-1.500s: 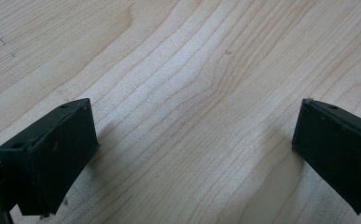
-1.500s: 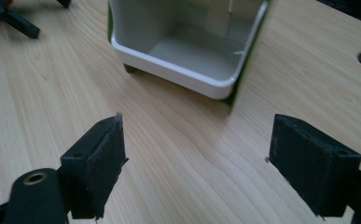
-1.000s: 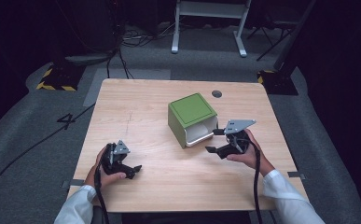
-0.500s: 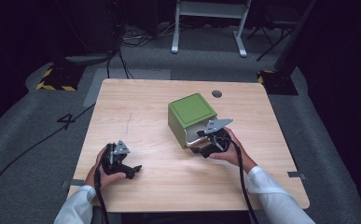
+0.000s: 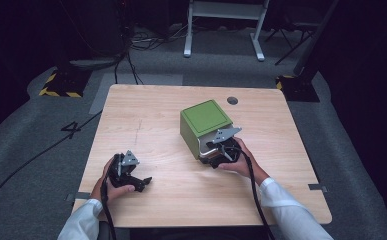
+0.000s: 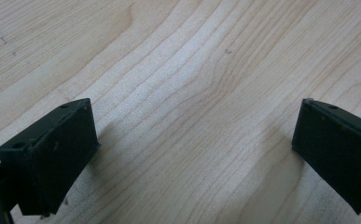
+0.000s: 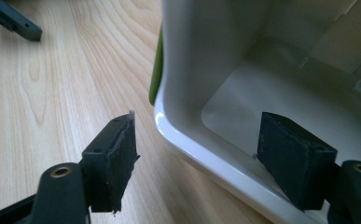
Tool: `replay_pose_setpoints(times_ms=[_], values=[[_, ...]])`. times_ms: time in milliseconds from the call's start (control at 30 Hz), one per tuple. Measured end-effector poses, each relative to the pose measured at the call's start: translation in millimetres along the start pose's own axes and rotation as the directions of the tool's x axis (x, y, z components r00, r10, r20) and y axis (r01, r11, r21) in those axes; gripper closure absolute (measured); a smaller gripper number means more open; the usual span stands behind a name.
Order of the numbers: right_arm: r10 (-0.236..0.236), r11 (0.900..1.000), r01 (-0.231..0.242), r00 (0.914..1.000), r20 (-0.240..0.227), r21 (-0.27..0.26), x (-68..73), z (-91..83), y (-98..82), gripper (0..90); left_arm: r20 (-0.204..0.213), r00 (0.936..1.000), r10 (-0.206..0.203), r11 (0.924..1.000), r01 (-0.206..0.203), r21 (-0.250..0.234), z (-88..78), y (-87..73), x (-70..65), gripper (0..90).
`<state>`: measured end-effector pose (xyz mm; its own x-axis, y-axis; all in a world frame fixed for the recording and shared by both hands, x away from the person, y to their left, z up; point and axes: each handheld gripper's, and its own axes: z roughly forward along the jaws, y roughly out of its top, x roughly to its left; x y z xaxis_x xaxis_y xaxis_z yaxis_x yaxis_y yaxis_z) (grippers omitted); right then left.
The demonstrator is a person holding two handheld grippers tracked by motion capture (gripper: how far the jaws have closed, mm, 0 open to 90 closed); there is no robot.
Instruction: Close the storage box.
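One green box with a glossy white inside (image 5: 205,120) lies on its side right of the middle of the pale wooden table (image 5: 151,120), its open mouth turned toward the person. The right gripper (image 7: 197,154) is spread wide across the box's lower rim, one jaw inside on the white wall and the other outside over the wood, not clamped. The left gripper (image 6: 192,149), one of two, rests well apart near the front left, its jaws wide open over bare wood.
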<state>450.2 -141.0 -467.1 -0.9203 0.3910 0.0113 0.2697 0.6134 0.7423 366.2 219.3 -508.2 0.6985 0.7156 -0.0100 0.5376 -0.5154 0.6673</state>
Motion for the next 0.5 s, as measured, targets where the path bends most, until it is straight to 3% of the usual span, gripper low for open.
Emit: replay_pose_setpoints(times_ms=[167, 500], values=[[0.004, 0.999, -0.003, 0.9999, -0.015, 0.051, -2.5, 4.5, -6.1, 37.8, 0.0, 1.0, 0.0, 1.0, 0.0, 0.0, 0.0, 0.0, 0.0, 0.3], [-0.021, 0.999, 0.023, 0.999, -0.038, 0.049, 8.9, -8.6, -16.5, 42.7, 0.002, 1.0, -0.005, 1.0, 0.005, -0.002, -0.3, -0.7, -0.6, 0.3]])
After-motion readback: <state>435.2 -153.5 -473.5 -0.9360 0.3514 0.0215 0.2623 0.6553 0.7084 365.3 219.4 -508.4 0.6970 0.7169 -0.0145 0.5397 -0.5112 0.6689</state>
